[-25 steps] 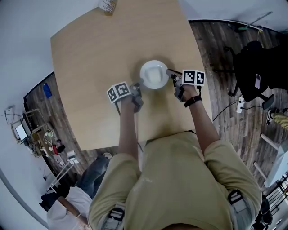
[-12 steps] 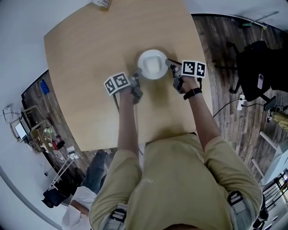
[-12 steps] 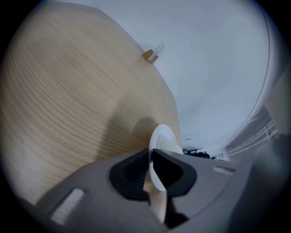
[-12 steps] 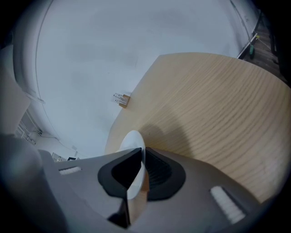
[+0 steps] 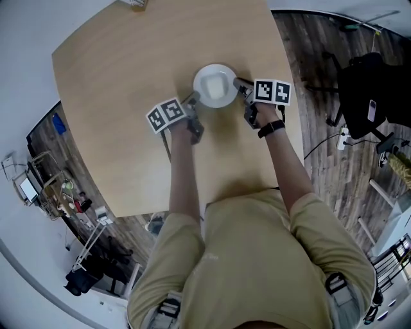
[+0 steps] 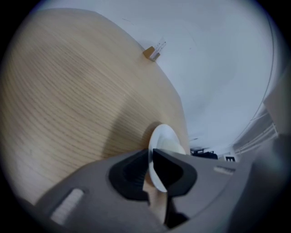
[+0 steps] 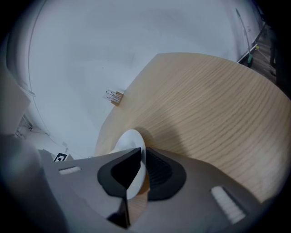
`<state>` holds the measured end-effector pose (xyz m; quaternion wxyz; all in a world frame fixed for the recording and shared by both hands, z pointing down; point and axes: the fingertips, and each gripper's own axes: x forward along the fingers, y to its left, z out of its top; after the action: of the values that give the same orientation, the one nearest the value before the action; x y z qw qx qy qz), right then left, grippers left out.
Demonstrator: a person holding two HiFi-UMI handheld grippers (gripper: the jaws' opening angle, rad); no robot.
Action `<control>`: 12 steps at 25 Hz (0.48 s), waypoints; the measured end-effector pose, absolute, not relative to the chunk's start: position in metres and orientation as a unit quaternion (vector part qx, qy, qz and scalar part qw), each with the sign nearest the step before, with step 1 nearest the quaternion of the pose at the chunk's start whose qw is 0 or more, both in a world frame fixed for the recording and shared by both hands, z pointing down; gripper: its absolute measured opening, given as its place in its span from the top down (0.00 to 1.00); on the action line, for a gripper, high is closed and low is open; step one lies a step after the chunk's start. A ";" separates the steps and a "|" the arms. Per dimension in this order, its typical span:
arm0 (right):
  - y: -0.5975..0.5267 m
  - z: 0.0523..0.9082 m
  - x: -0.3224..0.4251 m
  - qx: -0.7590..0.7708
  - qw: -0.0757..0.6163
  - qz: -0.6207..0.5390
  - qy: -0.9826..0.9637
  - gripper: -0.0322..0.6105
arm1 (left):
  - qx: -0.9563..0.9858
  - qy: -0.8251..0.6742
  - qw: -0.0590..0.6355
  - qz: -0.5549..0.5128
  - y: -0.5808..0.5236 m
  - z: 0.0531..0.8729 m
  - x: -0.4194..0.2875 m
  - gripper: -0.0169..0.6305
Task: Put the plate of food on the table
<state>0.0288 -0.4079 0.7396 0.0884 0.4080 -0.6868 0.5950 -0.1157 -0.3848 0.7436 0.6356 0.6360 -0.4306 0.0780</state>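
Both my grippers and the plate between them sit farther out across the table than a second ago, higher up in the head view, and the pair has kept the same spacing on either side of the plate. My left gripper is nearly closed, its dark pads pinched on the plate's left rim; in the left gripper view the thin white edge of the plate runs straight between the jaws of that gripper. My right gripper clamps the opposite rim, and in the right gripper view the plate stands edge-on between its pads; those jaws have just eased open a touch, yet the rim is between them and the pads bear on it. The plate is white with pale food in its hollow, and it lies level over the middle of the light wood table, its shadow close beside it; I cannot tell whether its base touches the wood. A small box stands at the table's far edge, well apart from the plate.
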 end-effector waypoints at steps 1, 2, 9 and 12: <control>-0.408 0.740 0.028 0.411 0.092 0.593 -0.686 0.89 | 0.635 -0.434 0.634 0.079 -0.385 0.744 -0.117 0.93; -0.409 0.740 0.027 0.414 0.095 0.591 -0.686 0.89 | 0.633 -0.437 0.633 0.080 -0.385 0.744 -0.118 0.93; -0.410 0.743 0.026 0.436 0.107 0.579 -0.681 0.88 | 0.628 -0.454 0.626 0.087 -0.386 0.746 -0.119 0.92; -0.410 0.744 0.029 0.444 0.104 0.577 -0.678 0.87 | 0.631 -0.459 0.619 0.090 -0.386 0.746 -0.114 0.88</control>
<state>0.0292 -0.4096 0.7441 0.1035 0.4438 -0.6781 0.5766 -0.1139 -0.3861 0.7460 0.6193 0.6307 -0.4588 0.0901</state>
